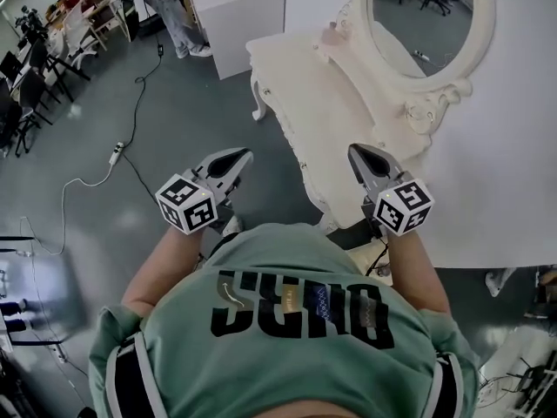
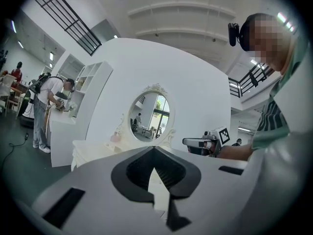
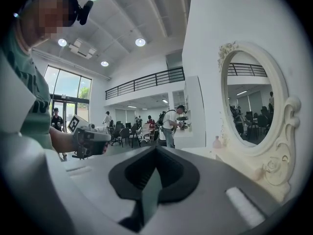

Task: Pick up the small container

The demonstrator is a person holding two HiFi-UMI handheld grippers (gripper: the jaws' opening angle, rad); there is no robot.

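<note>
On the white dressing table, nr the oval mirror, the small pink container is sitting upright, well ahead of both grippers. Left gripper is hovering over the floor and right gripper over the table's near edge, both w/ jaws pressed together, gripping nothing.

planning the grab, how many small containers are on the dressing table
1: a pink container on the white dressing table, beside the oval mirror. Others may be hidden or too small to see.
</note>
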